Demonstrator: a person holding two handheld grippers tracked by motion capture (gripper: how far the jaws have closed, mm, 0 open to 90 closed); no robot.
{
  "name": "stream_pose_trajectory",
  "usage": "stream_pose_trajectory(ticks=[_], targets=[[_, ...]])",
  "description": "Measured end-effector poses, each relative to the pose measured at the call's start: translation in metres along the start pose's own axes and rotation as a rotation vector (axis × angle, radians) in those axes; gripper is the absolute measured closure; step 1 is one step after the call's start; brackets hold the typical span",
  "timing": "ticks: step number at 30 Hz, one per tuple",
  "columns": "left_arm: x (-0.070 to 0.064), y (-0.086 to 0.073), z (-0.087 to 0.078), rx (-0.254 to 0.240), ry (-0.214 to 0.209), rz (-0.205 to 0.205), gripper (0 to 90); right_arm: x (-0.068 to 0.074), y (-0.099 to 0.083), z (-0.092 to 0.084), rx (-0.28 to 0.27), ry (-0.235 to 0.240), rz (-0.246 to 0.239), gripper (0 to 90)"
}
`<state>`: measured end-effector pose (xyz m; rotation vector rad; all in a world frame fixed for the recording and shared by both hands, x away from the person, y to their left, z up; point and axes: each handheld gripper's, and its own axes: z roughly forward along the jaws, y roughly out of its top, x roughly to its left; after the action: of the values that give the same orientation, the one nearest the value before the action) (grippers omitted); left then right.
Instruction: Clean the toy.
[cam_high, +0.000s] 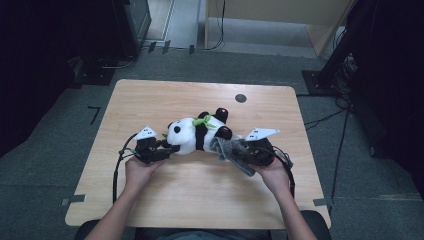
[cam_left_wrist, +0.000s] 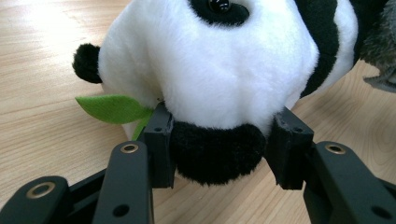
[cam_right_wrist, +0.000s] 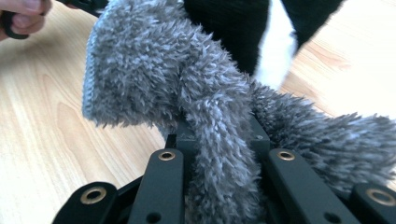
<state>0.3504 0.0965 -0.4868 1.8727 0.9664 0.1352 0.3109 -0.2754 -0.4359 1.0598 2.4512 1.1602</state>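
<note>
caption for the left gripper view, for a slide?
Left gripper fingers clamp the toy panda by its black ear on the wooden table.

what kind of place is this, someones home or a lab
Most likely a lab or recording room, not a home. A bare wooden table stands on grey carpet, with cables trailing across the floor and dark equipment stands at the edges.

Light wooden table (cam_high: 200, 195) with a plush panda (cam_high: 190, 134), perhaps a grey cloth (cam_high: 227, 150)

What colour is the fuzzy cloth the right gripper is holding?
Grey; the fuzzy cloth shows best in the right gripper view.
</note>
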Motion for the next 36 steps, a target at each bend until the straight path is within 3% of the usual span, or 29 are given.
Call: stream_pose_trajectory(ticks=[8,14,20,24,30,33,36], targets=[[0.000,0.000,0.000,0.003,-0.002,0.008,50.9,-0.014,-0.005,-0.006,-0.002,-0.043,0.028,75.4],[0.002,-0.001,-0.001,0.005,-0.007,0.013,50.8,-0.026,-0.009,-0.014,-0.017,-0.089,0.080,75.4],[0.002,-0.001,-0.001,0.008,-0.007,0.026,50.4,-0.033,-0.009,-0.022,-0.062,-0.118,0.115,75.5],[0.001,-0.001,-0.001,0.010,-0.003,0.028,50.3,-0.033,0.001,-0.032,-0.123,-0.133,0.114,75.6],[0.000,-0.002,-0.001,0.013,0.006,0.036,49.9,-0.018,0.030,-0.038,-0.174,-0.101,0.058,75.5],[-0.001,-0.002,0.000,0.017,0.012,0.057,49.5,-0.010,0.044,-0.033,-0.190,-0.057,0.041,75.4],[0.000,-0.003,0.000,0.024,0.010,0.056,49.0,-0.002,0.054,-0.021,-0.161,-0.016,0.009,75.0]])
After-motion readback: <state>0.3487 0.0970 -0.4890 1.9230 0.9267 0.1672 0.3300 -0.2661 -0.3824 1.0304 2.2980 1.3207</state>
